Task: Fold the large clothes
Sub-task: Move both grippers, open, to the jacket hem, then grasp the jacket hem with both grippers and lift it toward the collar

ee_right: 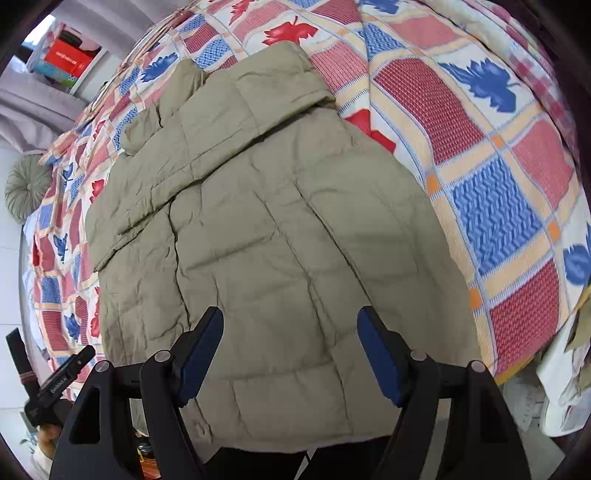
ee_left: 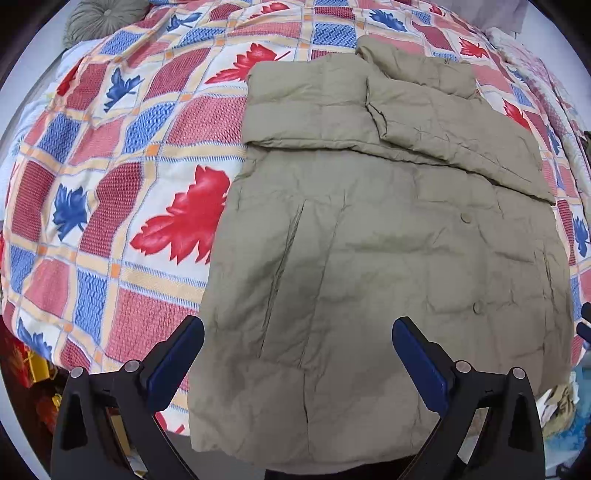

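Both claws I see spread wide with nothing between the fingers: the left gripper [ee_left: 298,332] hangs above the near hem of the jacket [ee_left: 388,266], and the right gripper [ee_right: 290,325] hangs above the same hem, more toward the jacket's right side. Neither blue pad touches the cloth, as far as I can tell.

This khaki padded jacket [ee_right: 280,240] lies flat on the bedspread [ee_left: 122,192], with its sleeves folded across the chest and its collar on the far end. Two round snap buttons [ee_left: 466,218] show on the jacket front in the left wrist view. Its near hem hangs a little over the bed edge.

Around the jacket, the bedspread [ee_right: 491,177] shows red and blue leaves in checks. Far beyond the jacket's collar, to the left, I see a round green cushion [ee_left: 103,18]. Behind the jacket, at the room's far left in the right wrist view, a red box [ee_right: 68,59] stands on a shelf.
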{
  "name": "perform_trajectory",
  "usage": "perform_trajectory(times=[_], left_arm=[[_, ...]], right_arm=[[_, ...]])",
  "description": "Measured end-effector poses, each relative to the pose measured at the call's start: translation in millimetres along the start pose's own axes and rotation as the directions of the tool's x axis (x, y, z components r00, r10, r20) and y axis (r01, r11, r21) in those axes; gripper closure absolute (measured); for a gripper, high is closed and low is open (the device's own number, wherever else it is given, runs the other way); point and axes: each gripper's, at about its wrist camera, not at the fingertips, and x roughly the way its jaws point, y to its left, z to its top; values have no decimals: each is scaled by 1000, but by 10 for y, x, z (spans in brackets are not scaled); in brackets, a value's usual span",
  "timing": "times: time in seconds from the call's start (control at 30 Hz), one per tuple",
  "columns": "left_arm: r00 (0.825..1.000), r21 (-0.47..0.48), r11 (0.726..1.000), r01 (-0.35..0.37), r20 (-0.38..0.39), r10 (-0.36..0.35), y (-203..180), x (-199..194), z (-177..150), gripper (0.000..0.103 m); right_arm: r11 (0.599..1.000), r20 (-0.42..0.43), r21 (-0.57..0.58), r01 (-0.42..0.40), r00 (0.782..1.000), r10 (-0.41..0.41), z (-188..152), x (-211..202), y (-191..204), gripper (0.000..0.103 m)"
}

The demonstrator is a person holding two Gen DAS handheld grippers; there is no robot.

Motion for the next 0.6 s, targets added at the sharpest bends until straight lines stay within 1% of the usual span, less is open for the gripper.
perform_trajectory(times=[0.07, 0.1, 0.13, 0.23, 0.3, 0.33, 0.4, 0.47, 0.57, 0.6], left_arm=[[1000, -13, 1000, 12, -11, -12, 24, -17, -38, 1], [1000, -16, 1000, 14, -17, -15, 27, -22, -58, 1], [1000, -16, 1000, 15, -20, -15, 28, -28, -78, 1], [999, -8, 1000, 21, -37, -21, 33, -24, -142, 1], [997, -17, 999, 47, -57, -48, 60, -10, -189, 1], [995, -31, 997, 72, -69, -75, 87, 0, -219, 1], [986, -61, 990, 131, -94, -136, 139, 17, -283, 1], [972, -87, 977, 193, -118, -203, 194, 42, -370, 1], [953, -95, 965, 244, -159, -256, 262, 99, -519, 1], [943, -103, 958, 266, -177, -281, 293, 126, -580, 1]], right_arm=[[999, -14, 29, -43, 999, 44, -51, -19, -29, 22], [997, -21, 41, -64, 998, 65, -78, -29, -45, 19], [996, -25, 49, -77, 997, 78, -105, -38, -48, 16], [993, -23, 69, -97, 995, 98, -177, -75, -93, 15], [990, -19, 93, -108, 994, 111, -220, -97, -151, 15], [988, -19, 107, -115, 993, 118, -234, -107, -185, 15], [980, -24, 143, -137, 990, 142, -268, -122, -274, 15], [969, -50, 189, -159, 984, 171, -301, -121, -394, 15], [945, -51, 265, -193, 976, 213, -377, -139, -621, 15], [932, -50, 300, -204, 972, 228, -419, -143, -721, 15]])
